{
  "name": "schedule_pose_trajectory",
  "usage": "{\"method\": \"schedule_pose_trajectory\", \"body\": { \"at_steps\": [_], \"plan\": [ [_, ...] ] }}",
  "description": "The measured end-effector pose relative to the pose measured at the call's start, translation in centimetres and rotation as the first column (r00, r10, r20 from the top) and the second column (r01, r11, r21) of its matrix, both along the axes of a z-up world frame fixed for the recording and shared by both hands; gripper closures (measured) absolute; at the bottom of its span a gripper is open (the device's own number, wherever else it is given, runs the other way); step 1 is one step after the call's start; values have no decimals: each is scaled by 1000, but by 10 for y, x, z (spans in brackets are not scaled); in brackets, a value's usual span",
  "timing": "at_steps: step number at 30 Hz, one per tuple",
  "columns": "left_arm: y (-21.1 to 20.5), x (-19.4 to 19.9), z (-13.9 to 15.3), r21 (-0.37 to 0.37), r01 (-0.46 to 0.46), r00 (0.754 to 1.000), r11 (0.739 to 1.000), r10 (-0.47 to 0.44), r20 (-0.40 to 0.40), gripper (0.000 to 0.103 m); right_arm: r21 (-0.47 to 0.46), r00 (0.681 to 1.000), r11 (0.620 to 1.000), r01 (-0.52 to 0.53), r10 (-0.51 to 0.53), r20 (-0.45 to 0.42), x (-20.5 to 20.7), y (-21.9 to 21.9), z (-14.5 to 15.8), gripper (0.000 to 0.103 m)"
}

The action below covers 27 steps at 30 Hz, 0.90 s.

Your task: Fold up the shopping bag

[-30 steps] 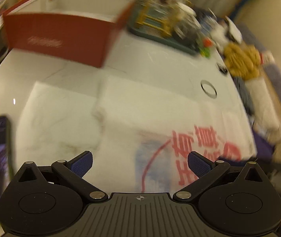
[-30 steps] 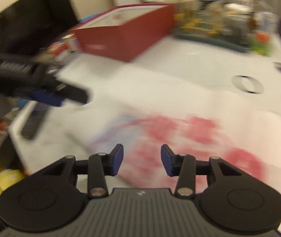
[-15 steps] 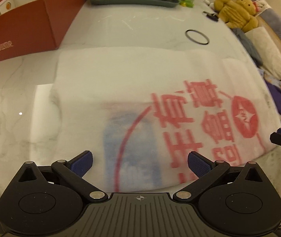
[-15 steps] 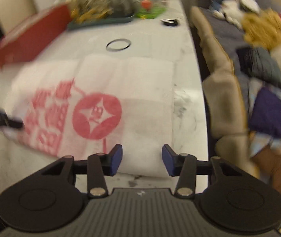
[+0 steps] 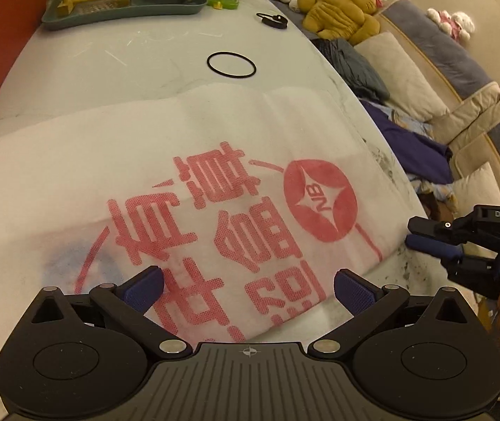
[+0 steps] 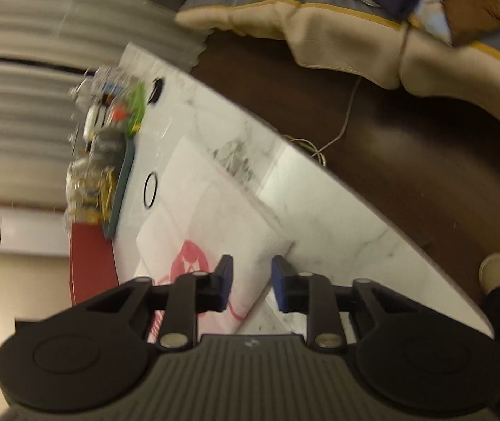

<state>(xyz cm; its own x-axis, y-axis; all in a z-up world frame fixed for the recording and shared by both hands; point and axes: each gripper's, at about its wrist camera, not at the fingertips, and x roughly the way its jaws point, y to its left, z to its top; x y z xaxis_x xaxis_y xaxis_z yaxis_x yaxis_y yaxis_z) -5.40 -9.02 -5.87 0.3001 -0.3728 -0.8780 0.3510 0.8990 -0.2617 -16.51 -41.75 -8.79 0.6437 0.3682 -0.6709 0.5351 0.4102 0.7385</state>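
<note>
At table's right edge: shopping bag (image 5: 179, 175) lies flat | right gripper (image 6: 251, 282) jaws just closing, nothing between | left gripper (image 5: 248, 289) apart | risk: thin corner slips, pinch misses.

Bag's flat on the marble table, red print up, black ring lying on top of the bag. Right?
Not quite. The left wrist view shows the black ring lying on the bare table beyond the bag's far edge, apart from it, not on top. The rest holds: the bag lies flat on the marble with its red print facing up.
</note>
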Motion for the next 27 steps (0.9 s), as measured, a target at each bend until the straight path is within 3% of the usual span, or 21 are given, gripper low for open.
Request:
{"method": "schedule_pose_trajectory", "body": {
  "at_steps": [1,7,9,10,11,12,14,15,17,18,21,24,25,27],
  "plan": [
    [-2,0,0,11,4,1000,1000,-4,-3,0,-14,1000,1000,5,-5,-12,0,0,-1,103],
    [-28,-14,-3,164,76,995,984,-86,54,0,-65,999,998,-22,25,48,-1,2,7,100],
    [-33,-20,-3,195,90,992,977,-106,72,0,-147,998,988,-43,50,47,3,3,16,76],
    [-35,-22,-4,207,96,990,974,-114,79,0,-188,997,981,-53,63,46,6,4,21,56],
    [-37,-24,-4,225,106,988,969,-128,87,0,-200,995,977,-72,84,52,9,5,23,47],
    [-40,-27,-4,244,116,985,963,-143,95,0,-229,993,968,-102,114,41,15,8,25,48],
    [-42,-29,-3,264,127,982,956,-160,105,0,-294,985,942,-161,172,13,27,17,28,67],
    [-40,-30,-2,263,126,982,956,-158,105,0,-321,981,929,-182,193,3,33,22,29,72],
    [-37,-30,2,263,126,982,957,-158,103,0,-362,973,906,-220,229,-19,44,31,29,94],
    [-36,-29,3,263,126,982,957,-158,102,0,-381,968,892,-242,249,-33,49,35,29,98],
    [-35,-30,5,262,128,982,957,-159,102,0,-414,960,870,-268,278,-38,55,44,35,101],
    [-34,-29,3,259,133,981,957,-164,105,0,-466,960,857,-222,276,51,45,47,54,101],
    [-34,-29,3,258,133,981,957,-165,107,0,-499,948,836,-226,307,85,42,52,64,101],
    [-34,-30,3,257,133,980,957,-166,109,0,-553,895,785,-278,422,148,37,67,80,101]
  ]
}}
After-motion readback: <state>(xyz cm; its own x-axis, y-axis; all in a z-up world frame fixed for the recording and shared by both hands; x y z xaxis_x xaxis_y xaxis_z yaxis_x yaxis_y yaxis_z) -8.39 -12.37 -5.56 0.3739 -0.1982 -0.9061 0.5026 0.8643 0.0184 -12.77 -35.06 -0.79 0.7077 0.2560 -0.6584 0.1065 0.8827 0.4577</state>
